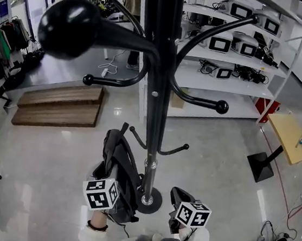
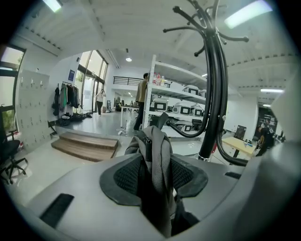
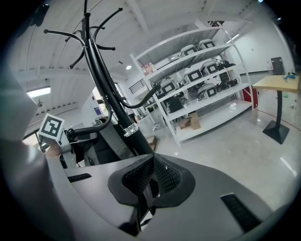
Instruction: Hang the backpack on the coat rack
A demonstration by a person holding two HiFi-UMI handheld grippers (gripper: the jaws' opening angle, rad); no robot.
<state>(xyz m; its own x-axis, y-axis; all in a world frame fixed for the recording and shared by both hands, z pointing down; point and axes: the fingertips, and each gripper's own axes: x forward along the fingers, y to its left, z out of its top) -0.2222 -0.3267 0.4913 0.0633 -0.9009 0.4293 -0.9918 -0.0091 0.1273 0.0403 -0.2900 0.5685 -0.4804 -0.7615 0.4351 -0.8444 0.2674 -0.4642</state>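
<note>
At the far left a clothes rail with hanging garments stands by the wall, and low wooden steps lie on the glossy floor beside it. Nearer the middle, the dark backpack is upright just left of the coat rack's pole, and it hangs on none of the hooks. Whether its bottom touches the floor cannot be told. The left gripper has its jaws clamped on a grey strap of the backpack, and the fabric is pinched between the two dark textured pads and rises above them. In the head view its marker cube sits in front of the lower part of the bag. The black coat rack rises from a round base. Curved arms tipped with balls branch off its pole, with two small low hooks just above the backpack's top. Right of the base is the right gripper. Its jaws are closed, the pad tips meet and nothing is between them. It points toward the pole, with the bag and the left gripper's cube beyond. Farther right white shelving holds boxy devices, and a small desk with a yellow top stands near the right edge.
</note>
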